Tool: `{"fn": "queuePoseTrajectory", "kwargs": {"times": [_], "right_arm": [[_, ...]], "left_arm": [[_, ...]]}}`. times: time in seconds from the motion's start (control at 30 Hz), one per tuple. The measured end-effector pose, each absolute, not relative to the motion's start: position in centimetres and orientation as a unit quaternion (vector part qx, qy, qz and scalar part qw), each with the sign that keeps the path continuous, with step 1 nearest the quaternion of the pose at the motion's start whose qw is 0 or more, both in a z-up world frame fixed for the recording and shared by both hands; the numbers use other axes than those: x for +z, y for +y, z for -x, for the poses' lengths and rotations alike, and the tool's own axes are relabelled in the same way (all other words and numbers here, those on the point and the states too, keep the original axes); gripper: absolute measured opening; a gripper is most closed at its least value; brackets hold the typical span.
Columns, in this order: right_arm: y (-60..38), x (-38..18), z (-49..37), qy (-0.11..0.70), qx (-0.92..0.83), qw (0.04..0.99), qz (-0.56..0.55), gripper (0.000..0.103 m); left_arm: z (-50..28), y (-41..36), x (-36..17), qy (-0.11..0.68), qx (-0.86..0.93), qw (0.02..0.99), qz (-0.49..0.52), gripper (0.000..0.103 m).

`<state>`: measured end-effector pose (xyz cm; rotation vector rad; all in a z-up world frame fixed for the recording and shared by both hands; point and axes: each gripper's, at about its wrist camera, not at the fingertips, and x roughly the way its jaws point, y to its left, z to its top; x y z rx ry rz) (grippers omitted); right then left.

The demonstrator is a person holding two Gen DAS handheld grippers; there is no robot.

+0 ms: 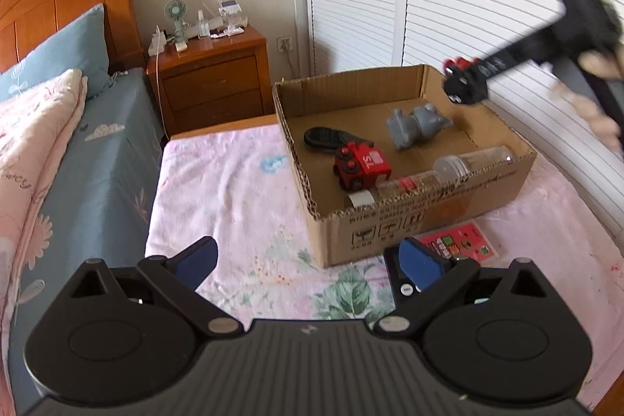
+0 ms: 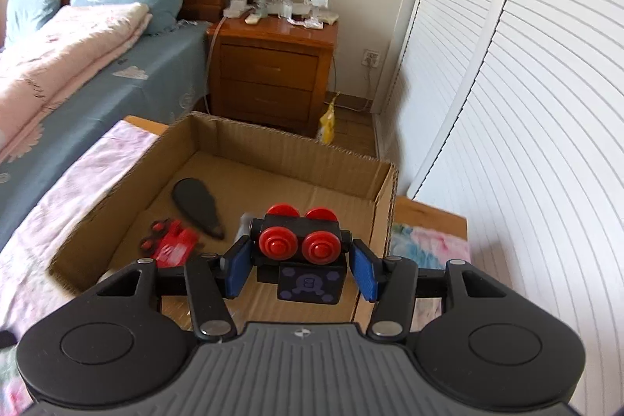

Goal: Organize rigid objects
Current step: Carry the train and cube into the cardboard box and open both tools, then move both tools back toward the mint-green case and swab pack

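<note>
Two grippers: right gripper clenched black toy car over box right side; left gripper released, near box. Risk: car slipping sideways, falling outside right wall.

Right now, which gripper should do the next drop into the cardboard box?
Right. The right gripper already carries the black toy with red wheels above the cardboard box, so it probably only needs to lower and release. The left gripper is open, holds nothing, and sits short of the box.
</note>
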<state>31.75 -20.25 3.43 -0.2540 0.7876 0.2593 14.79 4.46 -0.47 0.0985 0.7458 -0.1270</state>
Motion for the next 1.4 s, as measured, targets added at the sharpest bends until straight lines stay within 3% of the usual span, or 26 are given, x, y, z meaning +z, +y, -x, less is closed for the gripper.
{"fn": "queuePoseTrajectory", "kwargs": {"times": [0.23, 0.33, 0.37, 0.9, 1.4], "right_arm": [[-19.9, 2.6, -37.5, 0.415, 0.105, 0.897, 0.110, 0.062], [-19.6, 2.5, -38.0, 0.409, 0.087, 0.902, 0.111, 0.094], [-19.5, 2.6, -37.6, 0.403, 0.092, 0.904, 0.111, 0.096], [-20.1, 3.9, -29.9, 0.386, 0.108, 0.911, 0.097, 0.103], [-20.9, -1.6, -19.3, 0.420, 0.117, 0.897, 0.066, 0.103]], "left_arm": [[-14.7, 5.5, -1.0, 0.365, -0.053, 0.929, -0.028, 0.099], [-14.9, 6.0, -1.2, 0.367, -0.046, 0.929, -0.020, 0.099], [-14.9, 6.1, -1.2, 0.368, -0.046, 0.929, -0.018, 0.099], [-13.5, 5.3, -0.8, 0.371, -0.045, 0.927, -0.024, 0.099], [-11.4, 5.4, -1.2, 0.384, -0.034, 0.922, -0.031, 0.099]]}}
